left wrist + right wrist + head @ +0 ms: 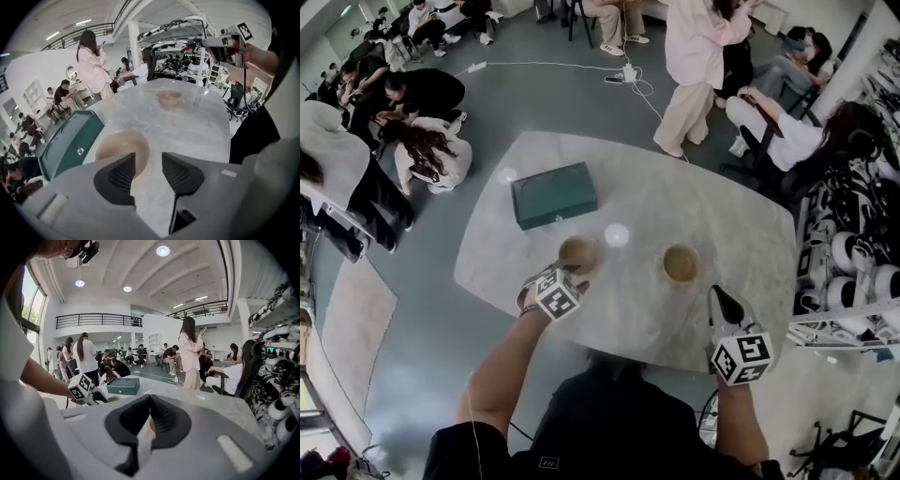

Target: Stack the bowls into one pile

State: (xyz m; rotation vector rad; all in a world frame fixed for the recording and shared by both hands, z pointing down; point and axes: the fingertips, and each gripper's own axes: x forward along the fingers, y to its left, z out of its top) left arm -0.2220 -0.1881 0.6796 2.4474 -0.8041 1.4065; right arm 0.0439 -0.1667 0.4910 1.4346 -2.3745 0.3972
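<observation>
Left gripper (149, 163), jaws spread with nothing between them, hovers by the near rim of a tan bowl (578, 253) on a marble table (722, 211). Right gripper (149, 403), clamped shut and empty, points toward the second bowl (681, 263).

From the head view we cannot tell whether the left gripper (570, 275) touches the left bowl (578, 251), since its marker cube (556, 295) covers the jaws and the bowl's near rim. In the right gripper view the closed jaws of the right gripper (150, 397) hide nearly all of the right bowl (152, 427), leaving us a thin sliver. The green box (70, 143) is partly covered by the left gripper's body in its own view.
</observation>
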